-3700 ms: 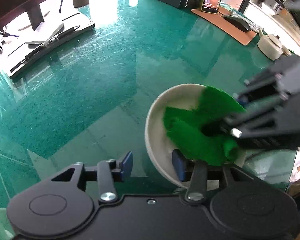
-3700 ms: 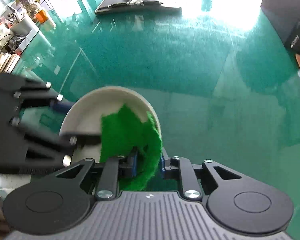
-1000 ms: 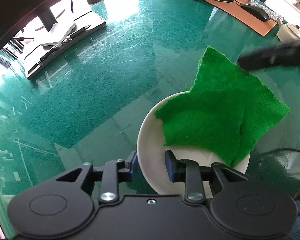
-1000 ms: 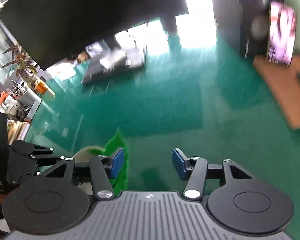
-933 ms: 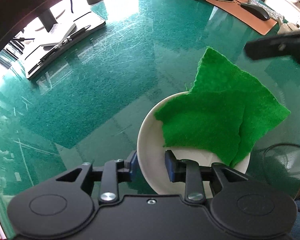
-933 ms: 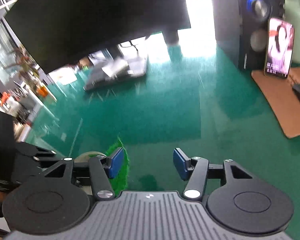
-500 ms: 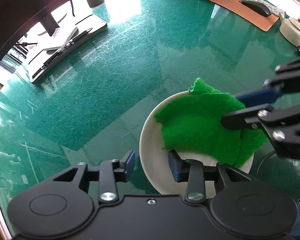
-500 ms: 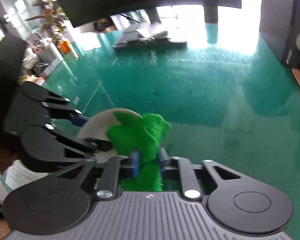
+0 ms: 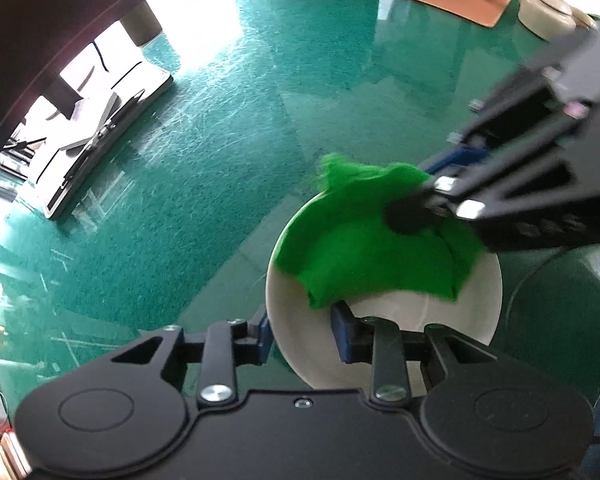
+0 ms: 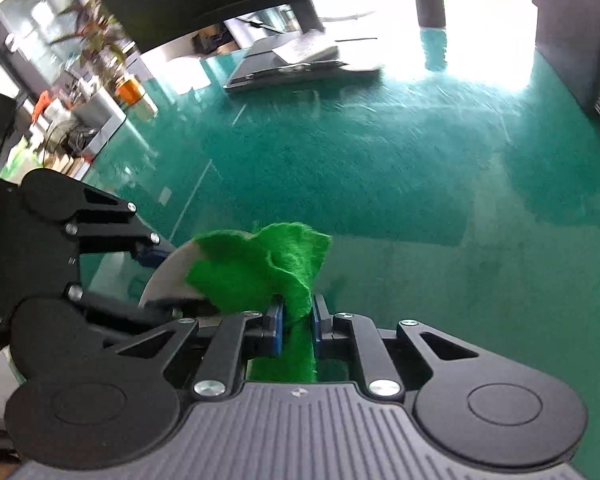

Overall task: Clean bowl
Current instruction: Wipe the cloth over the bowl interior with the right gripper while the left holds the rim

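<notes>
Firstly, left wrist view: left gripper (image 9: 300,330) pinching near rim of white bowl (image 9: 384,320) above teal table (image 9: 220,152); green cloth (image 9: 374,252) draped inside. Right wrist view: right gripper (image 10: 296,322) clamped on cloth, over bowl's edge.

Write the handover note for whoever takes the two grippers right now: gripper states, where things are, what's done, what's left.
Left gripper: straddles the near rim of the round white ceramic bowl, holding it over the green glass table.
Right gripper: shut on the bright green felt cloth, which is bunched up and lies in the bowl's far half.
Done: cloth gripped and placed in the bowl.
Left: wipe the bowl's interior; the near half is uncovered. How clean it is cannot be judged.
</notes>
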The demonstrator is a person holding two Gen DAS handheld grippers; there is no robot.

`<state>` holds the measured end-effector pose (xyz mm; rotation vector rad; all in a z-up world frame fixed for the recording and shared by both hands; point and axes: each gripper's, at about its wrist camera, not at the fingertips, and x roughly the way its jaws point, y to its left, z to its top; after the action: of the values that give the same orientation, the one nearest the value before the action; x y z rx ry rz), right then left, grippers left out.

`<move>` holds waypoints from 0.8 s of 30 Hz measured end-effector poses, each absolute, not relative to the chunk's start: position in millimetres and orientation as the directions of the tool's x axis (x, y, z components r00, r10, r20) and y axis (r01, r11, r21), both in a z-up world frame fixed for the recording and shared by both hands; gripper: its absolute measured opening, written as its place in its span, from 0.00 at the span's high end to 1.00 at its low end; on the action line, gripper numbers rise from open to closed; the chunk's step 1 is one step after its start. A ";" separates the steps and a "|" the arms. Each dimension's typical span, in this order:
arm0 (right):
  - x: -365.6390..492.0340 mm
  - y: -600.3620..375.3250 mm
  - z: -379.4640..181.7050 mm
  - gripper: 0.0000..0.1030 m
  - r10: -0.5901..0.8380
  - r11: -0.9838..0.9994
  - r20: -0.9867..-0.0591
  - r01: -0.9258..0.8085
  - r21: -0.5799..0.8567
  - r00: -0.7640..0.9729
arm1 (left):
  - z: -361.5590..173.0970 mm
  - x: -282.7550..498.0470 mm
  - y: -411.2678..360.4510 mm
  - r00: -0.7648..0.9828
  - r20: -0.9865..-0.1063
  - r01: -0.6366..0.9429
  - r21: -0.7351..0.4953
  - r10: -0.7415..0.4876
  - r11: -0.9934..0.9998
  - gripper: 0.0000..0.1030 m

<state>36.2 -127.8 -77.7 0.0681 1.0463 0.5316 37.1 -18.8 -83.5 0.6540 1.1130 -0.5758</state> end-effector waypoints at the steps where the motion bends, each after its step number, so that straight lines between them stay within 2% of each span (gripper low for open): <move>1: 40.3 -123.1 -76.9 0.84 0.453 0.866 -0.804 -0.407 0.292 0.385 | -83.1 36.4 -18.3 0.335 -0.937 0.710 0.184 -0.096 0.680 0.70; 4: 47.7 -114.1 -76.8 0.82 0.463 0.850 -0.796 -0.450 0.274 0.390 | -82.5 37.1 -14.7 0.338 -0.936 0.700 0.181 -0.097 0.691 0.70; 8: 38.6 -128.3 -80.1 0.89 0.479 0.852 -0.797 -0.413 0.322 0.368 | -82.2 43.5 -9.8 0.337 -0.937 0.681 0.172 -0.096 0.712 0.70; 11: 22.3 -137.7 -79.0 0.81 0.511 0.839 -0.791 -0.394 0.375 0.335 | -82.2 49.0 -8.0 0.337 -0.937 0.676 0.170 -0.096 0.717 0.65; 13: 12.7 -140.0 -77.5 0.78 0.526 0.832 -0.788 -0.385 0.398 0.321 | -82.3 51.2 -10.4 0.338 -0.937 0.688 0.178 -0.093 0.704 0.65; 16: 17.4 -137.9 -78.2 0.78 0.520 0.836 -0.793 -0.381 0.395 0.318 | -82.8 45.1 -17.8 0.351 -0.933 0.736 0.221 -0.081 0.640 0.69; 19: 35.0 -132.4 -79.0 0.85 0.511 0.838 -0.795 -0.396 0.375 0.328 | -83.4 45.3 -18.4 0.352 -0.933 0.751 0.231 -0.079 0.619 0.69; 22: 47.9 -126.0 -79.4 0.84 0.518 0.830 -0.788 -0.419 0.368 0.333 | -84.1 43.9 -17.5 0.357 -0.931 0.754 0.238 -0.078 0.613 0.69; 24: 51.8 -122.6 -80.5 0.79 0.520 0.827 -0.787 -0.427 0.366 0.332 | -84.7 43.9 -16.4 0.367 -0.928 0.748 0.251 -0.068 0.615 0.69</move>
<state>51.8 -122.6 -80.5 0.0997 1.0654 0.6199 43.9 -16.4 -84.7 0.7533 1.0765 -0.5924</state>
